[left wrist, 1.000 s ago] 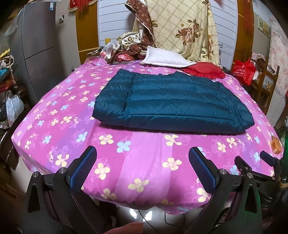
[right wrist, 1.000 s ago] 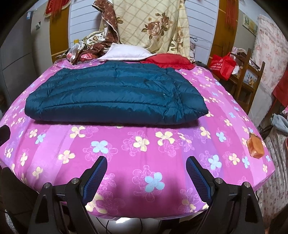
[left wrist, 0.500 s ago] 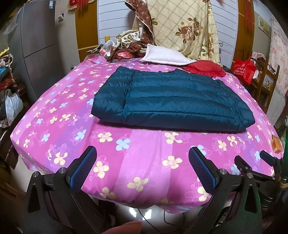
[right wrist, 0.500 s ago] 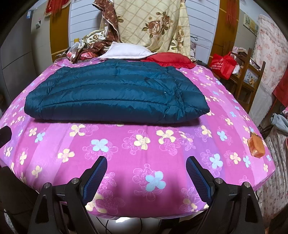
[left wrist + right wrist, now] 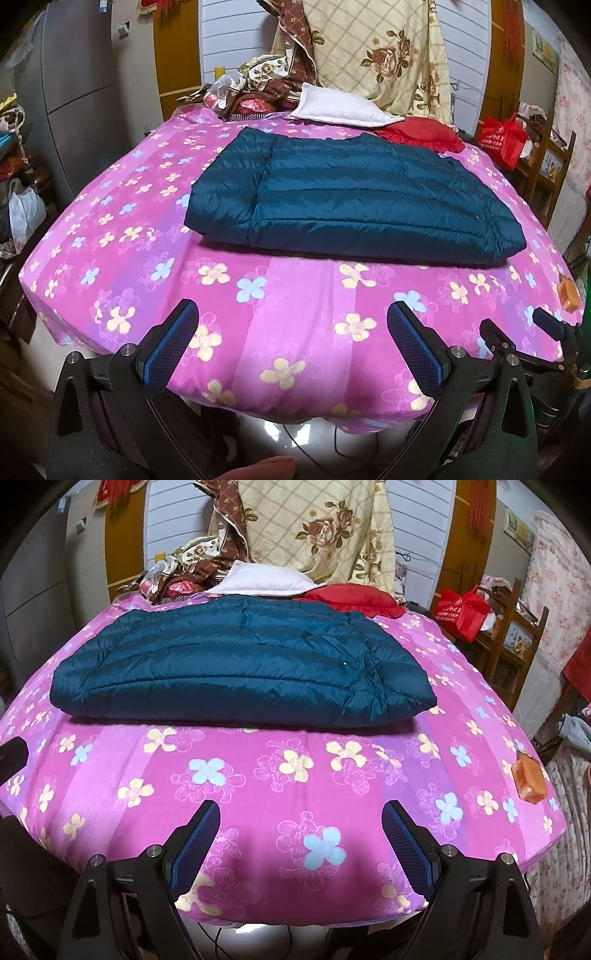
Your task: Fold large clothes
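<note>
Folded teal jacket (image 5: 354,199) lying flat mid-bed (image 5: 295,314), apparently finished, with left tool (image 5: 291,343) and right tool (image 5: 301,843) jaws apart, empty, held back at near edge.

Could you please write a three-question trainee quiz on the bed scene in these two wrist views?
1. True or false: the teal jacket lies folded on the pink floral bed cover.
2. What is between the fingers of the right gripper? A) jacket B) nothing C) pillow
3. Which colour is the cushion beside the white pillow?

Key: 1 true; 2 B; 3 red.
</note>
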